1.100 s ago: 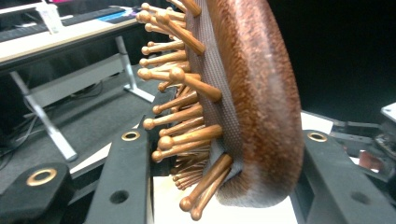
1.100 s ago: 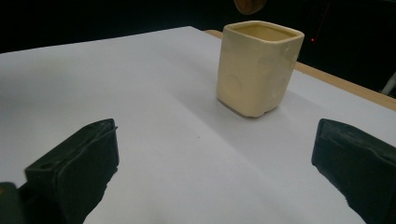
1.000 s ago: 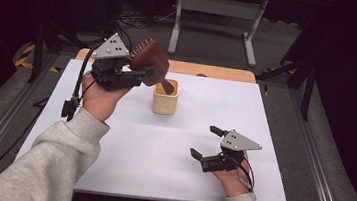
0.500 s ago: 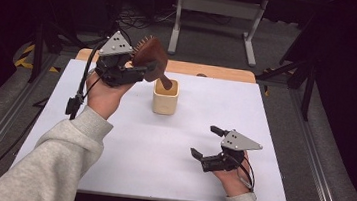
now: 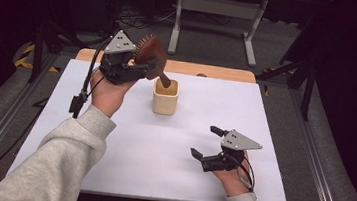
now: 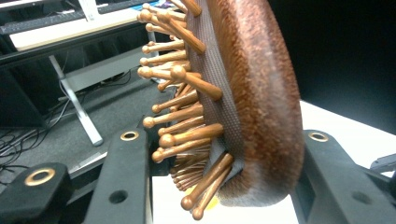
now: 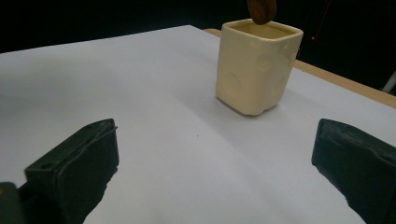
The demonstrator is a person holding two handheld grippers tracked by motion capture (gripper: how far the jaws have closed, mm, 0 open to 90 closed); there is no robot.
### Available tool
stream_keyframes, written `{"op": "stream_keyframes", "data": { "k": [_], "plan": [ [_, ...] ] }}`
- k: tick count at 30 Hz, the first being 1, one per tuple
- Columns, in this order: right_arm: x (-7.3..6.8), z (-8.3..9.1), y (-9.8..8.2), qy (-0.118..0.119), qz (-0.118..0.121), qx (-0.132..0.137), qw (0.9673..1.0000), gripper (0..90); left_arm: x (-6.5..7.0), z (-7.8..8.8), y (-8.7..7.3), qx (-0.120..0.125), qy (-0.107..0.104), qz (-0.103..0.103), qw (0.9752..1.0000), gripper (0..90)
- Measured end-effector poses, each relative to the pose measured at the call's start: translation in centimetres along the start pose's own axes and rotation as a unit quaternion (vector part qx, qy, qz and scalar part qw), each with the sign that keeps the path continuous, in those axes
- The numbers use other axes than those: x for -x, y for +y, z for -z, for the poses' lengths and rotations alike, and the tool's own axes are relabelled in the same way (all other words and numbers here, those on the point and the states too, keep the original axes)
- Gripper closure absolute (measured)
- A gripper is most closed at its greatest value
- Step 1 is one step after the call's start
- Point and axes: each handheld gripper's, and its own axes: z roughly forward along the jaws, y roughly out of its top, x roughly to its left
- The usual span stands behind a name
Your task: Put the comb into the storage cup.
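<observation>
The left gripper is up in the air and pinches the round brown wooden hairbrush by its head. In the left gripper view the two black jaws press on both sides of the hairbrush, and its little wooden pins with ball tips stick out toward 9 o'clock. In the high view the brush handle slants down toward 4 o'clock, and its end sits at the open top of the cream square cup (how deep it goes in, I cannot tell). In the right gripper view the rounded brown end hangs right at the rim of the cup.

The cup stands upright on the white table, a bit past the middle, toward 12 o'clock.

The right gripper rests low over the table at about 4 o'clock from the cup, well apart from it. Its jaws are spread wide with nothing between them, and they point toward the cup. A person's hand in a grey sleeve holds each gripper.
</observation>
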Motion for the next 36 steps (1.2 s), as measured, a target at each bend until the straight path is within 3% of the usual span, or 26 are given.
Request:
{"op": "stream_keyframes", "data": {
  "k": [13, 24, 36],
  "plan": [
    [0.1, 0.0, -0.1, 0.001, -0.004, -0.002, 1.0000, 1.2, -0.7, -1.4, -0.5, -0.012, 0.011, 0.010, 0.9998, 56.5],
    [0.1, 0.0, -0.1, 0.002, -0.004, -0.002, 1.0000, 1.3, -1.3, -3.0, -1.5, -0.020, 0.006, 0.029, 0.9994, 55.9],
    [0.1, 0.0, -0.1, 0.003, -0.005, -0.003, 1.0000, 1.3, -1.7, -4.8, -2.7, -0.048, 0.004, 0.044, 0.9979, 55.3]
  ]
}}
